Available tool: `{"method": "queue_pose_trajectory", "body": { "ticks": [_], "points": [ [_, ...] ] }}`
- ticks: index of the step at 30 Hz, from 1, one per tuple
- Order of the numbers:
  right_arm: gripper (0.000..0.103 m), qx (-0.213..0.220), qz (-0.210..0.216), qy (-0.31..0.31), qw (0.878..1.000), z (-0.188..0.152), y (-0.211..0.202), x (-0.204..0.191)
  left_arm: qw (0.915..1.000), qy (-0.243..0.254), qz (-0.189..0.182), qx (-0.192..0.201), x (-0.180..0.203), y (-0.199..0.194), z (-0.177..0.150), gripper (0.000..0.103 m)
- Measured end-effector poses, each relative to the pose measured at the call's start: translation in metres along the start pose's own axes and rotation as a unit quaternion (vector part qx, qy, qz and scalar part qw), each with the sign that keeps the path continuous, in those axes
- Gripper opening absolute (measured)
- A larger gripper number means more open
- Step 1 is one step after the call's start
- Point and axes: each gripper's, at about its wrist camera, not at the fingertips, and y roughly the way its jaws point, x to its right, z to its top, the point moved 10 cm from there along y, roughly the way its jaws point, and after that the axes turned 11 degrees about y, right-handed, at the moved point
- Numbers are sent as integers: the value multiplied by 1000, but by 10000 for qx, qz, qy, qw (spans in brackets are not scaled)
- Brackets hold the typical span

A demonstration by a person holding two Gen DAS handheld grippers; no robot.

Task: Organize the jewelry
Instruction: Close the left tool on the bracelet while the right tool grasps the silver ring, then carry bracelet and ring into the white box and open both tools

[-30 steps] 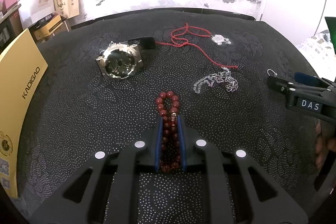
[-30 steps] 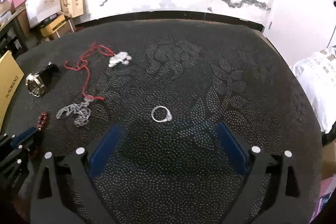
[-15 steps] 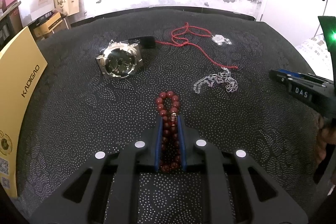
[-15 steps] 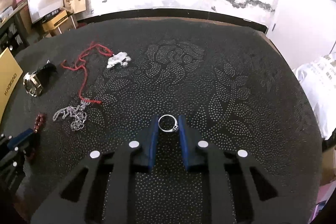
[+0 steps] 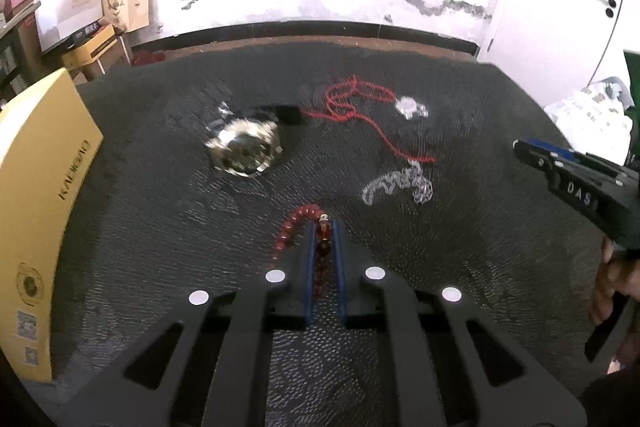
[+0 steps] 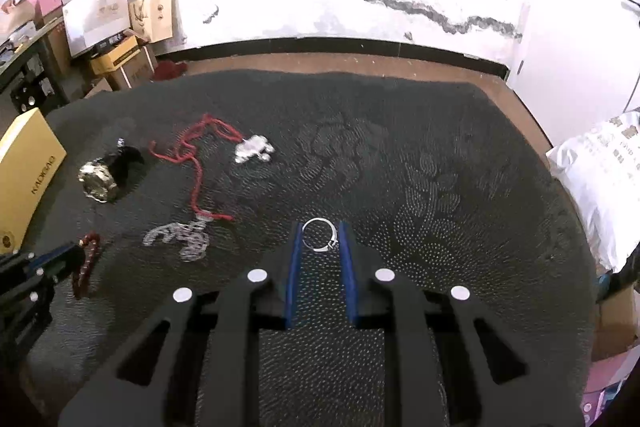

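Note:
My left gripper point(image 5: 323, 227) is shut on a red bead bracelet point(image 5: 291, 231), which hangs lifted, its loop drooping to the left of the fingers. My right gripper point(image 6: 320, 231) is shut on a silver ring point(image 6: 319, 235) and holds it above the black cloth point(image 6: 400, 147). On the cloth lie a silver watch point(image 5: 244, 147), a red cord necklace point(image 5: 360, 107) with a silver pendant point(image 5: 409, 107), and a silver chain point(image 5: 396, 183). The right gripper also shows at the right edge of the left wrist view point(image 5: 524, 149).
A yellow box point(image 5: 36, 187) stands at the cloth's left edge. Cardboard boxes point(image 6: 128, 39) are stacked at the back left by the white wall. A white bag point(image 6: 604, 171) sits off the table's right side.
The right gripper closed on the ring and lifted it. The left gripper lifted the red bracelet off the cloth, and its loop swung left.

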Motion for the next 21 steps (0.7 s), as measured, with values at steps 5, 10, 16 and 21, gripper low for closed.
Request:
{"method": "queue_pose_trajectory", "body": {
  "ticks": [5,10,16,21],
  "points": [
    [19,108,104,-31,9999,6,-24,-10,9999,-23,6,144,-14,-29,7,8],
    [19,209,204,-88,9995,12,-54,-22,9997,-168,-72,165,-28,-57,11,8],
    [19,298,366,-271,9985,14,-93,-62,9993,-195,134,274,-54,-100,20,8],
    [19,269,828,-483,9950,10,-128,-126,9986,-242,343,324,-92,-139,19,8]
  ]
}}
